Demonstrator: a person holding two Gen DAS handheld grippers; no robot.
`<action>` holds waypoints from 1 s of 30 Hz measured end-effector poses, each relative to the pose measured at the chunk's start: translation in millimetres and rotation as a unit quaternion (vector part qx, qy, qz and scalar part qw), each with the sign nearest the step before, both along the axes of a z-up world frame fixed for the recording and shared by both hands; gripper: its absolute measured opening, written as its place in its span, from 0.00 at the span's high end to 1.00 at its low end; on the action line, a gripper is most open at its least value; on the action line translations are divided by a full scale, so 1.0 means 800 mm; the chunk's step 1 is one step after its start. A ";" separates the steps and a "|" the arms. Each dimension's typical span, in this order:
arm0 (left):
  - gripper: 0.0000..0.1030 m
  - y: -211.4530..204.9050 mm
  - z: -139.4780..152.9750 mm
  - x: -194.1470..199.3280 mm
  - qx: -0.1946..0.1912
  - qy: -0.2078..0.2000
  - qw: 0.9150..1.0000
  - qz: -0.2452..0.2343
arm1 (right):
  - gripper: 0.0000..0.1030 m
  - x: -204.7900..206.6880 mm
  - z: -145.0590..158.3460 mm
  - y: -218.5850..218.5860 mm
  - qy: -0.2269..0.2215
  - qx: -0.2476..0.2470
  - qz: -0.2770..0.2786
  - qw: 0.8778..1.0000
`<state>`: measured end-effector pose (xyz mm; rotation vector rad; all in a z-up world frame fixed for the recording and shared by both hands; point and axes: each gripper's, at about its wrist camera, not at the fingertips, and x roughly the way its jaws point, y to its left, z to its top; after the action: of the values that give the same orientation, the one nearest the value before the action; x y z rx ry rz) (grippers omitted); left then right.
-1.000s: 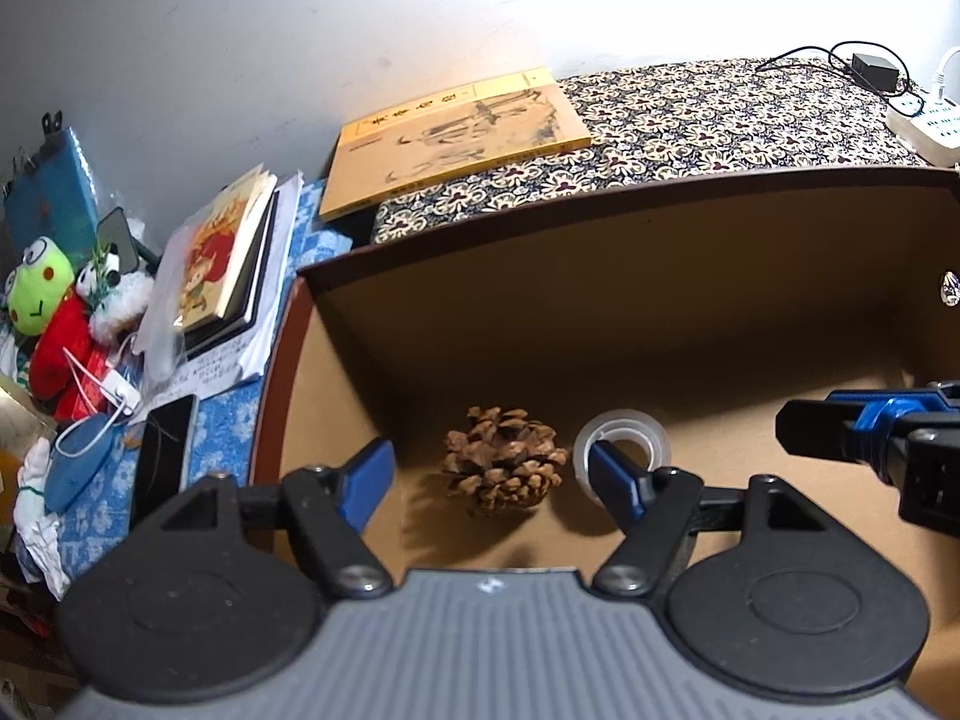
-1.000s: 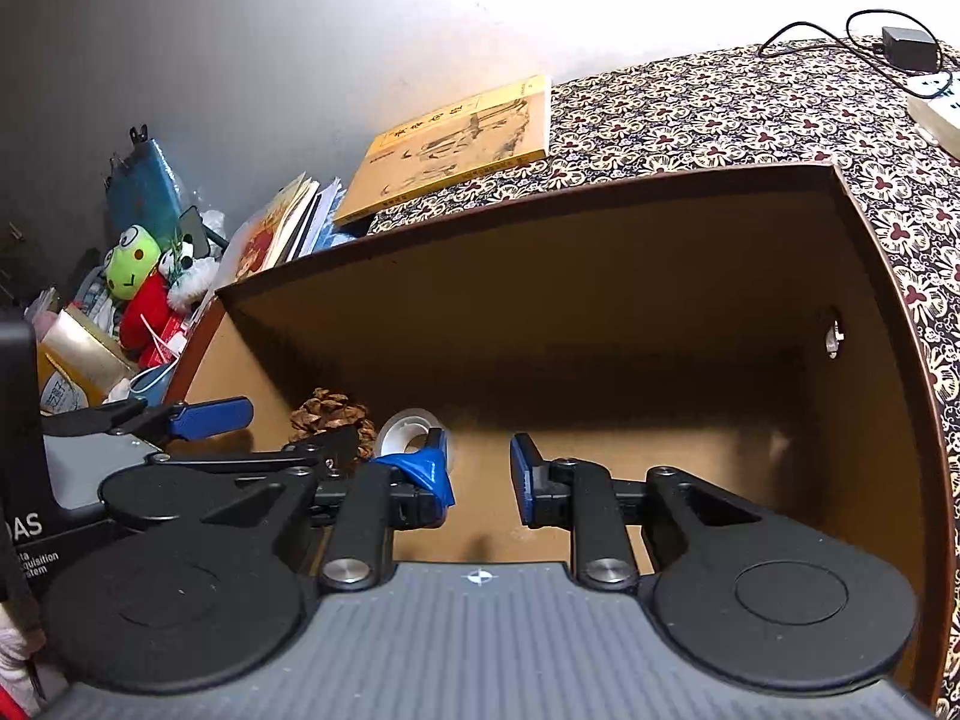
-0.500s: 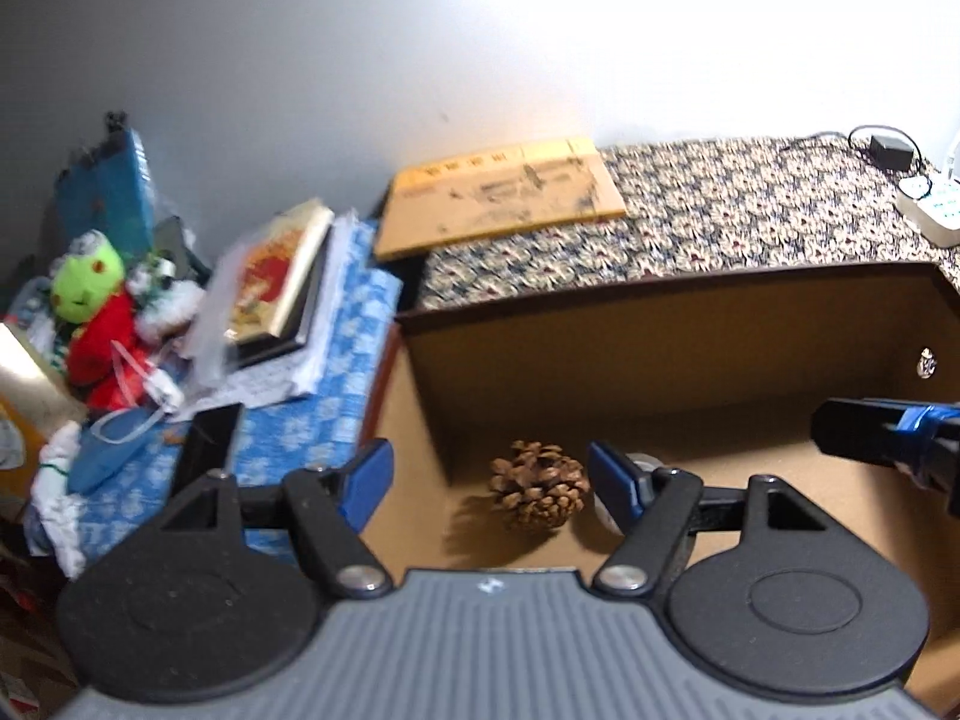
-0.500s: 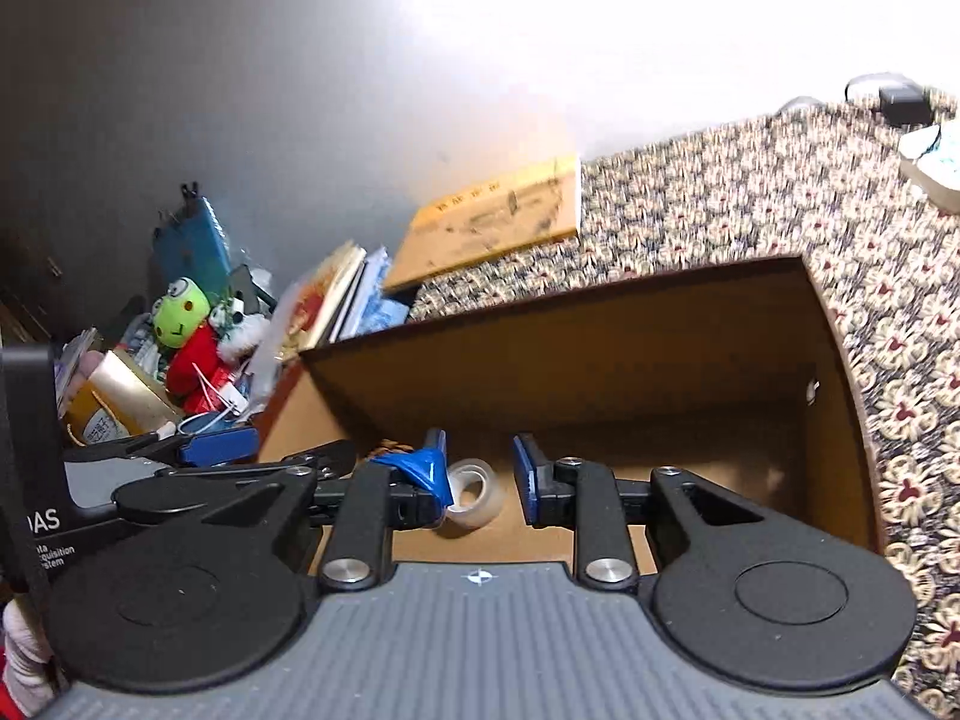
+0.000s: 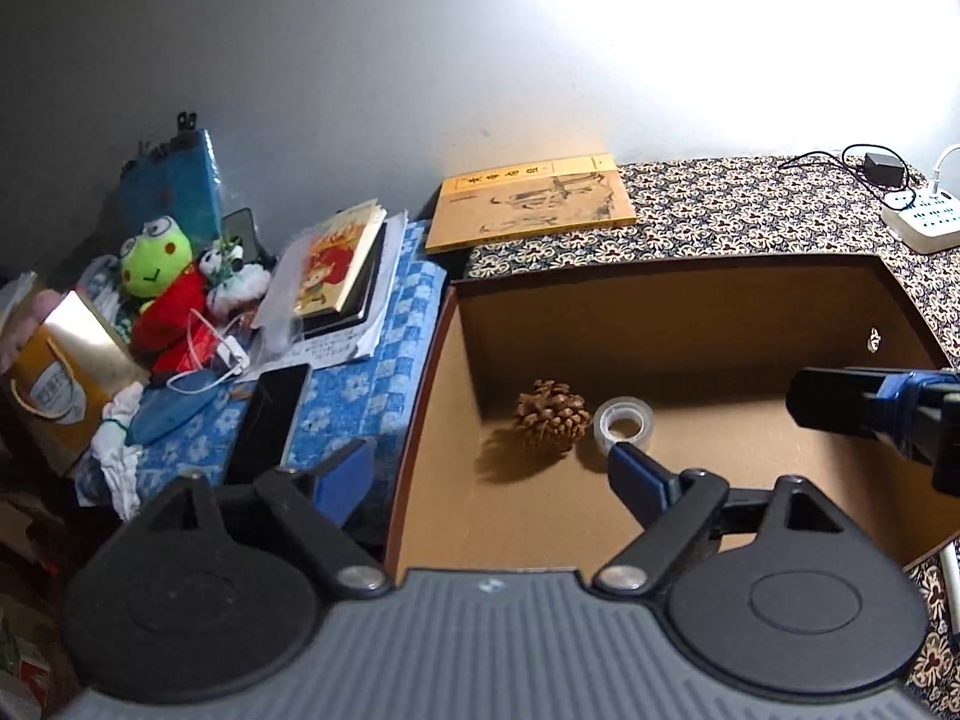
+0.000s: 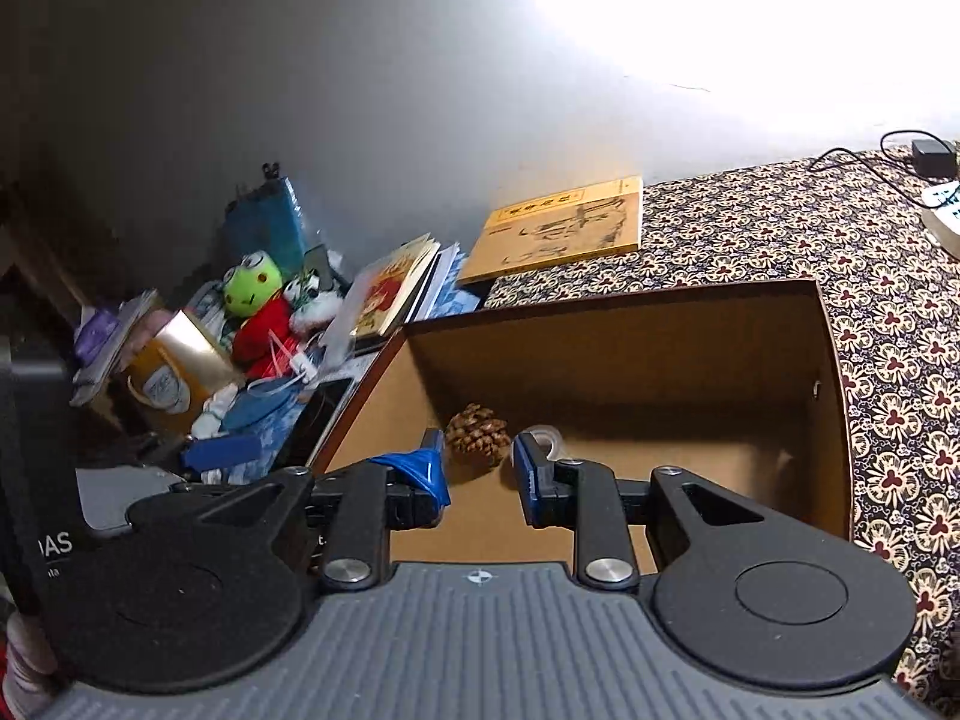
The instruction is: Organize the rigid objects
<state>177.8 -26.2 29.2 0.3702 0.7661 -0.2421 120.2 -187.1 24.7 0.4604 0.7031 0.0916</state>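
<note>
A brown pine cone and a clear roll of tape lie side by side on the floor of an open cardboard box, near its left wall. My left gripper hovers open above the box's front left corner, holding nothing; its left finger is outside the box. In the right wrist view the pine cone shows between the fingers, and the tape is partly hidden behind the right one. My right gripper is open with a narrow gap, empty, above the box.
A yellow book lies behind the box on the patterned cloth; a power strip sits far right. Left of the box are stacked books, a black phone, a frog plush and clutter.
Both grippers have drawn back and up from the box, so more of the room shows. The left one also shifted leftward. Pine cone and tape stayed put.
</note>
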 end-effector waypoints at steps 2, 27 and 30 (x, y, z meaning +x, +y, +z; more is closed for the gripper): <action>0.15 0.003 0.004 -0.012 -0.008 0.003 1.000 0.001 | 0.92 -0.009 0.003 0.002 -0.003 -0.001 0.009 1.000; 0.21 0.054 -0.051 -0.138 -0.094 0.096 0.989 0.054 | 0.97 -0.085 -0.050 -0.015 0.063 0.061 0.105 0.991; 0.20 0.050 -0.068 -0.148 -0.116 0.128 0.985 0.028 | 0.97 -0.089 -0.060 -0.022 0.074 0.060 0.104 0.990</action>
<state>59.8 13.6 -25.1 0.0969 0.9885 -0.3261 48.7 -204.4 -23.3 0.5108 0.8945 0.2995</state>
